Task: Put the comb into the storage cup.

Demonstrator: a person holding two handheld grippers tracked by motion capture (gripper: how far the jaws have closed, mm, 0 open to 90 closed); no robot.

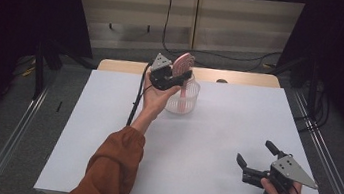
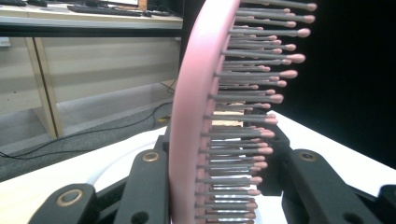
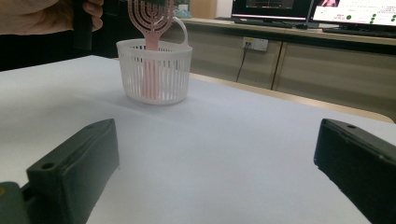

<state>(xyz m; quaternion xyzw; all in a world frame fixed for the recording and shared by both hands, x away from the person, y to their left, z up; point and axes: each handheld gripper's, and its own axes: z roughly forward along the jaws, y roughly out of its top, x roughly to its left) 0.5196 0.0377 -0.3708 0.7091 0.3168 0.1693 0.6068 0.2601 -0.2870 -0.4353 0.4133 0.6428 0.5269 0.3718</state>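
So the left gripper (image 1: pixel 175 77) has its jaws clenched on the pink hairbrush (image 1: pixel 182 64), handle down in the white basket (image 1: pixel 183 98).
Brush stands upright, so letting go drops it in; right gripper (image 1: pixel 256 161) is released, well apart on the worktop (image 1: pixel 106 118).

A white sheet (image 1: pixel 215 133) covers the wooden worktop (image 1: pixel 243 78) save a strip along its far edge, and a white slatted basket (image 1: pixel 182 98) stands on the sheet's far part.

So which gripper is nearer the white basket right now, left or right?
Left. The left gripper is directly above the white basket, its jaws shut on the pink hairbrush whose handle stands inside it. The right gripper sits open, far off near the table's front edge.
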